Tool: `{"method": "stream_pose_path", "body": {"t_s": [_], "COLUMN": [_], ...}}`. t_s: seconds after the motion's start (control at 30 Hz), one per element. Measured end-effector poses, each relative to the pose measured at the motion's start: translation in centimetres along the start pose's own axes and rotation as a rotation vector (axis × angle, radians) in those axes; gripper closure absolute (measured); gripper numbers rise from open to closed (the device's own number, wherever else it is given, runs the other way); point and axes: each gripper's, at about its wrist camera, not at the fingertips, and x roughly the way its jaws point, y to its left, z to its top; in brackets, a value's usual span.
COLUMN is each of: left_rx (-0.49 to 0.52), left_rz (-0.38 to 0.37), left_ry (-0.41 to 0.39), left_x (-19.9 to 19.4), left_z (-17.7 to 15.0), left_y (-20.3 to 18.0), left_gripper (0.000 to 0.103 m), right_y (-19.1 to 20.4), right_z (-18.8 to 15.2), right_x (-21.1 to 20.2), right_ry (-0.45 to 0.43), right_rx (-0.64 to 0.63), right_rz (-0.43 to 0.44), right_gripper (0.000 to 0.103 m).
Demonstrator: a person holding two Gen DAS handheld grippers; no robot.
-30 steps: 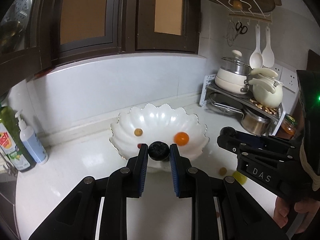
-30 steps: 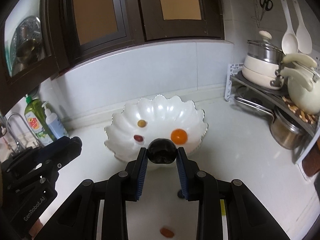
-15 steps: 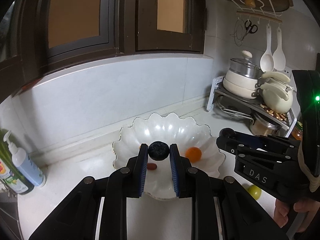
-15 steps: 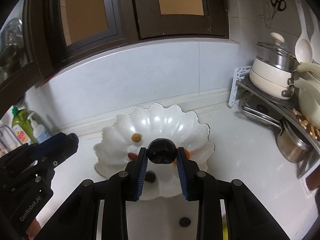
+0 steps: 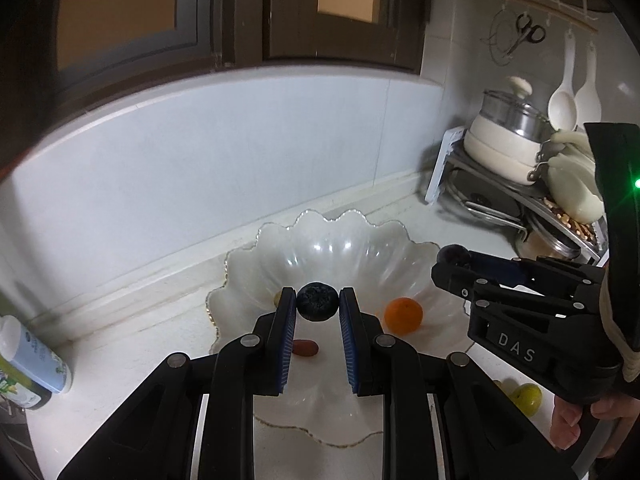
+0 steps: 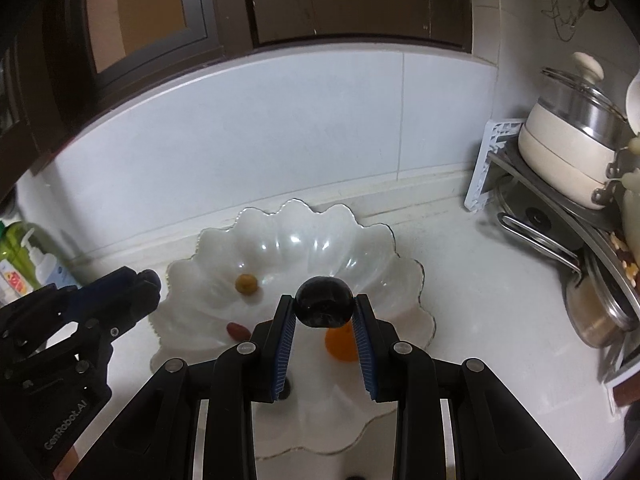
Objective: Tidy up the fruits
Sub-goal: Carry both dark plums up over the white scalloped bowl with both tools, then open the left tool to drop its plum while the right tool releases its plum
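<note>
We find both grippers now over the near half of the scalloped white bowl (image 5: 320,248), where a second ago they stood short of its near rim. The bowl has grown larger and lower in both wrist views, which we read as both hands carried forward toward the far wall.

The left gripper (image 5: 318,308) is clamped on a blueberry (image 5: 317,307), gripped at the very tips of its blue pads. The right gripper (image 6: 325,309) is clamped on a larger dark glossy fruit (image 6: 324,307), likewise at the tips. Neither grip looks any different across the second; the jaws have not begun to part.

Inside the bowl we note an orange fruit (image 5: 403,315) to the right, a small yellowish fruit (image 6: 245,283) toward the left, and a reddish oblong fruit (image 5: 305,347) nearer the front. A yellow-green fruit (image 5: 527,397) lies on the white counter (image 6: 480,280) outside the bowl, near right, beneath the right gripper's body.

Our judgement: transport is essentially complete and both pieces are placed for release into the bowl. A little lowering before the jaws part would limit bouncing, since round fruit may roll on the glossy fluted surface. The fruit on the counter remains outstanding.
</note>
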Motion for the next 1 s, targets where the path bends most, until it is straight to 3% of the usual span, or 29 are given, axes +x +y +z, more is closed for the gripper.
{"method": "stream_pose_path", "body": {"t_s": [0.8, 0.93, 1.0], "left_rx": [-0.052, -0.040, -0.030], "left_rz": [-0.022, -0.013, 0.005], "left_ry": [0.259, 0.254, 0.244], "left_x": [8.7, 8.5, 8.2], "left_z": [1.2, 1.2, 1.2], "left_y": [2.0, 1.9, 1.9], "left_gripper": [0.079, 0.054, 0.051], "right_y": [-0.9, -1.1, -1.2], "right_z": [1.6, 1.6, 1.5], "right_x": [7.1, 7.3, 7.0], "right_ry": [0.182, 0.194, 0.187], "right_rx": [0.011, 0.019, 0.020], "right_rz": [-0.005, -0.008, -0.016], "right_gripper": [0.072, 0.069, 0.059]}}
